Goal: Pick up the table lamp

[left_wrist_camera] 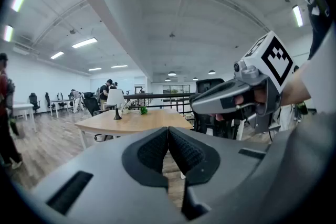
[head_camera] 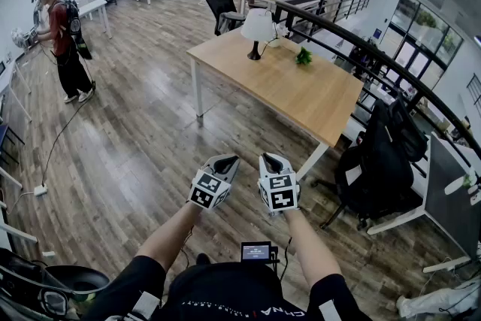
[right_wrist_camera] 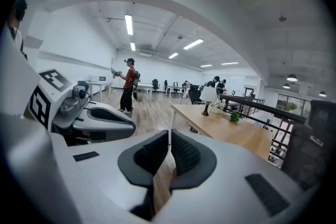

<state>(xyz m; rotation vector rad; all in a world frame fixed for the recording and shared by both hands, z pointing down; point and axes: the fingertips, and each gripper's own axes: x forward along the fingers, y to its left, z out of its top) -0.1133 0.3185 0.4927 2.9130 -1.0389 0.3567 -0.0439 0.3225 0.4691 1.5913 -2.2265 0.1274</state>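
A table lamp [head_camera: 258,30] with a white shade and dark base stands upright at the far end of a wooden table [head_camera: 301,95]. It also shows small and distant in the left gripper view as the lamp [left_wrist_camera: 115,100] and in the right gripper view as the lamp [right_wrist_camera: 208,97]. My left gripper [head_camera: 227,162] and right gripper [head_camera: 271,160] are held side by side over the floor, well short of the table. Both are shut with nothing between the pads. In its own view the left gripper [left_wrist_camera: 168,131] has its jaws closed together, and so does the right gripper [right_wrist_camera: 169,136].
A small green plant [head_camera: 304,56] sits on the table near the lamp. A black railing [head_camera: 353,49] runs behind the table. Black office chairs [head_camera: 379,158] stand to the right. A person in red [head_camera: 64,41] stands at far left. More desks and people fill the back.
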